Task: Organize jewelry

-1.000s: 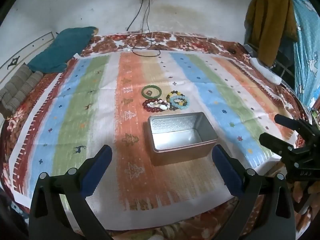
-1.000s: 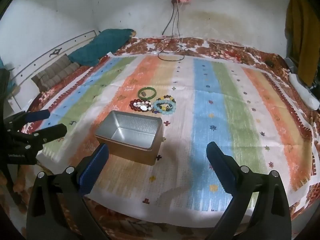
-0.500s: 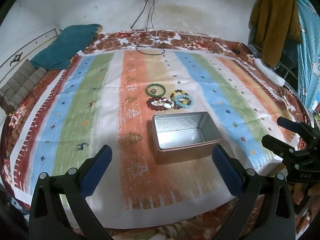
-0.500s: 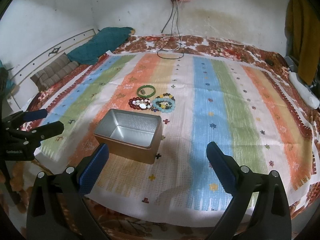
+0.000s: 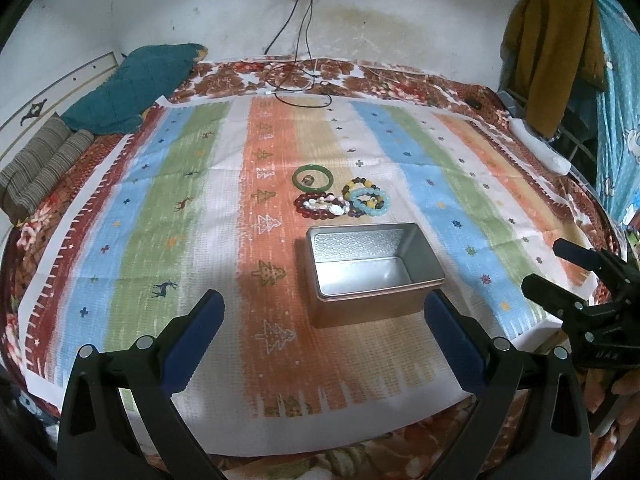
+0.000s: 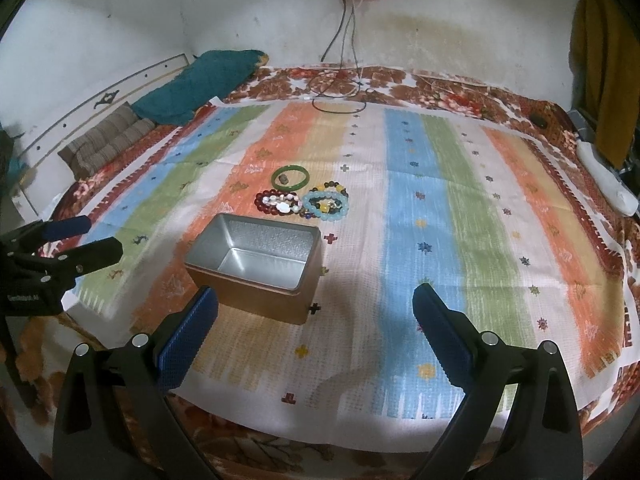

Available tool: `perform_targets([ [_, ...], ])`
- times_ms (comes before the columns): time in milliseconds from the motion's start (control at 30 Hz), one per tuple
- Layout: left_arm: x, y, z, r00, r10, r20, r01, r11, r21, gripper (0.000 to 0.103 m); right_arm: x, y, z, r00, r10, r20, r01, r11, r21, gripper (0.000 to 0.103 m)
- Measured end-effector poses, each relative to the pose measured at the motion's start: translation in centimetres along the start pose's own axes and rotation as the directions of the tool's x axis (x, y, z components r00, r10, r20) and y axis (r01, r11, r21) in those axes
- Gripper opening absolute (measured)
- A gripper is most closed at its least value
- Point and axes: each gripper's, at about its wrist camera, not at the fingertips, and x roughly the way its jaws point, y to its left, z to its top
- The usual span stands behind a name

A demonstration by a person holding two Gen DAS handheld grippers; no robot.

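Observation:
An open, empty metal tin stands on the striped cloth, also in the right wrist view. Just beyond it lie a green bangle with a small ring inside, a dark red and white bead bracelet, and a light blue bracelet over a multicoloured one. The same pieces show in the right wrist view: bangle, red beads, blue bracelet. My left gripper is open and empty, near the tin's front. My right gripper is open and empty, right of the tin.
A teal blanket and striped cushions lie at the far left. Cables run from a wall socket onto the bed. Clothes hang at the right. The striped cloth spreads wide around the tin.
Both grippers have drifted slightly; the tin and jewelry sit a little lower and more central in both views. Nothing was taken hold of.

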Motion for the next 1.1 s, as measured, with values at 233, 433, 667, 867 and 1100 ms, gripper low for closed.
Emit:
perform_targets([
  [233,0.0,0.1,-0.1,1.0,-0.005,-0.002,0.005,1.0,0.002,0.097,0.0,0.1,-0.2,1.0,0.001,0.002,-0.001,1.0,0.0,0.099],
  [433,-0.1,0.2,-0.3,1.0,-0.01,0.002,0.01,1.0,0.004,0.097,-0.1,0.2,-0.2,1.0,0.001,0.006,-0.001,1.0,0.003,0.099],
  [667,-0.1,0.1,0.0,1.0,-0.006,0.002,0.006,1.0,-0.004,0.097,-0.1,0.2,-0.1,1.0,0.004,0.005,-0.004,1.0,0.004,0.099],
  [867,0.2,0.2,0.4,1.0,0.008,-0.004,-0.008,1.0,-0.008,0.097,0.0,0.2,-0.2,1.0,0.001,0.005,-0.001,1.0,0.002,0.099],
  [1100,0.5,0.1,1.1,1.0,0.025,0.003,-0.025,1.0,-0.008,0.097,0.6,0.2,0.9,1.0,-0.011,0.001,0.011,1.0,0.003,0.099],
])
